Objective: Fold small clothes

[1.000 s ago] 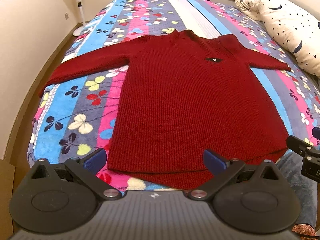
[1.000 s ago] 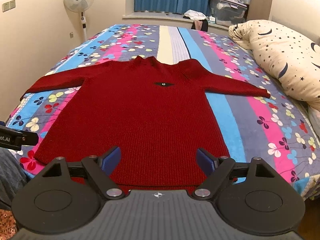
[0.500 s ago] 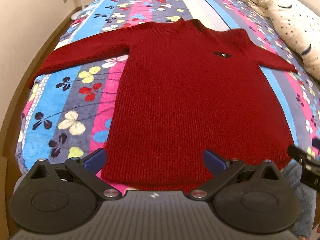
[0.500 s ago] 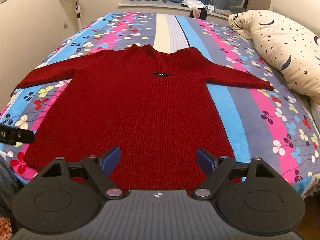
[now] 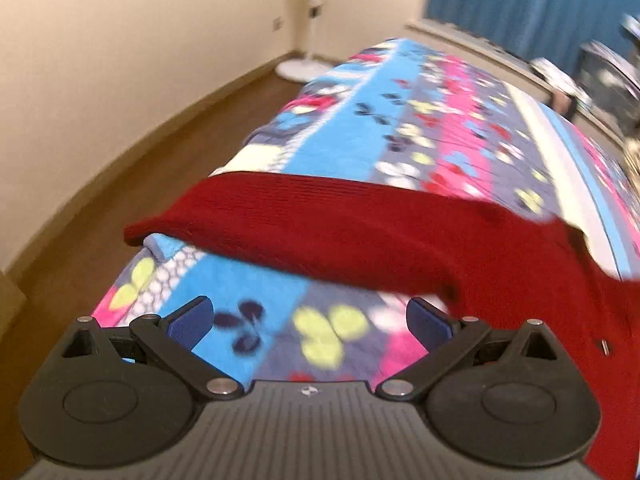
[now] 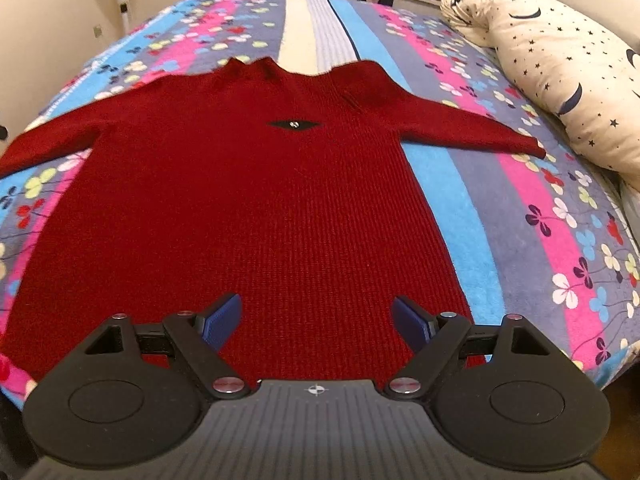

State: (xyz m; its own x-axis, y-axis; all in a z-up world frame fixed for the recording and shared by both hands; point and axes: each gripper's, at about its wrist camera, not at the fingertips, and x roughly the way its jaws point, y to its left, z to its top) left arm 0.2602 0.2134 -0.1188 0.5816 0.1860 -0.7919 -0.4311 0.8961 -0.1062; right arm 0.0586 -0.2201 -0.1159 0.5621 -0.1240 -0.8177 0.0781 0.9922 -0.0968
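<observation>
lying flat, red sweater (image 6: 256,208) runs lengthwise, collar pointing away.

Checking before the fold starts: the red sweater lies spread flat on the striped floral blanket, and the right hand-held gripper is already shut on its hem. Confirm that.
Not quite. The red sweater does lie spread flat on the striped floral blanket, but the right hand-held gripper is open, its blue pads standing wide apart above the hem and holding nothing. The right wrist view shows it.

Striped floral blanket (image 6: 472,208), starry pillow (image 6: 560,80), fan (image 5: 310,12).
</observation>
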